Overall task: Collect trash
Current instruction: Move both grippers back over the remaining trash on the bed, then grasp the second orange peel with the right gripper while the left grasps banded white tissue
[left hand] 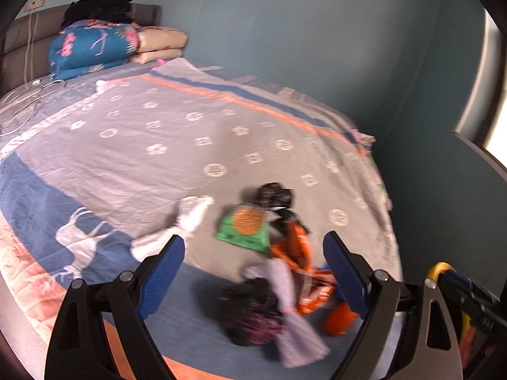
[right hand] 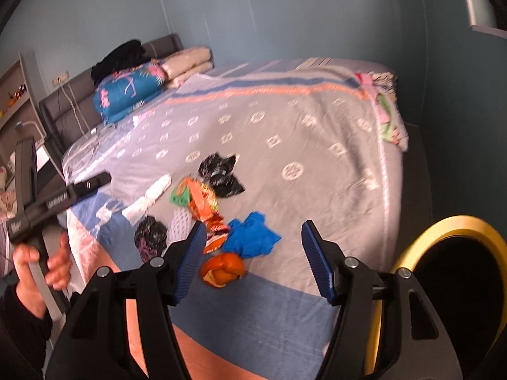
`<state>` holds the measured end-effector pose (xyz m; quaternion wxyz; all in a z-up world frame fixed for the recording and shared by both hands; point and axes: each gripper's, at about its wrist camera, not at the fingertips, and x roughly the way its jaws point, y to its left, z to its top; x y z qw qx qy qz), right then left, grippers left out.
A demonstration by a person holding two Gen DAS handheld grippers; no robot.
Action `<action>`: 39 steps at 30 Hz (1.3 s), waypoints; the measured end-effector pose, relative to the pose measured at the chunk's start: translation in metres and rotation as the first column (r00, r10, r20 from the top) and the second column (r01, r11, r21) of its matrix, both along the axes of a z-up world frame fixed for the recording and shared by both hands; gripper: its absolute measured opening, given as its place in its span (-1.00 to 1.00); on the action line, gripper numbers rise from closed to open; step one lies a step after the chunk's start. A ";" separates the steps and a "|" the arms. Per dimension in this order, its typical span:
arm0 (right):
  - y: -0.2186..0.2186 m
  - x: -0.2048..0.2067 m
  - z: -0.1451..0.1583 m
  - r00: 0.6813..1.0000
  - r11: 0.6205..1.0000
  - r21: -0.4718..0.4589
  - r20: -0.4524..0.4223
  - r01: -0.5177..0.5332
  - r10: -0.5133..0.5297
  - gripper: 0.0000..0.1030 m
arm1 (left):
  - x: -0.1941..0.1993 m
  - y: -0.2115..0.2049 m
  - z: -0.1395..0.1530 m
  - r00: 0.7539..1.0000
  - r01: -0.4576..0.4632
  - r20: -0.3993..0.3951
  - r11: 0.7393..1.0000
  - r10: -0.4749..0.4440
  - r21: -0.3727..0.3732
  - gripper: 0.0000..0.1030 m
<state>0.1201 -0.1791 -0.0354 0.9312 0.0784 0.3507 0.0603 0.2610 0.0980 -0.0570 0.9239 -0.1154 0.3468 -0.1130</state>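
Observation:
Trash lies in a loose pile on the bed near its foot. In the right wrist view I see orange peel (right hand: 223,271), a blue crumpled wrapper (right hand: 252,236), an orange snack bag (right hand: 206,205), black bags (right hand: 221,172), a green packet (right hand: 179,197) and white tissue (right hand: 149,199). The left wrist view shows the green packet (left hand: 245,229), orange bag (left hand: 298,250), black bag (left hand: 250,310) and white tissue (left hand: 190,218). My left gripper (left hand: 253,269) is open above the pile. My right gripper (right hand: 250,253) is open and empty above the blue wrapper and peel.
A yellow-rimmed bin (right hand: 450,278) stands at the bed's foot on the right; it also shows in the left wrist view (left hand: 440,272). Folded quilts (right hand: 130,91) are stacked by the headboard. The bedspread (right hand: 301,145) beyond the pile is flat. Blue-green walls surround the bed.

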 end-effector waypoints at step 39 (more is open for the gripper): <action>0.078 0.074 -0.140 0.969 0.988 -0.066 -0.214 -0.137 0.120 -0.09 | 0.111 0.014 -0.119 0.972 -0.035 -0.222 0.984 0.074 0.174 -0.65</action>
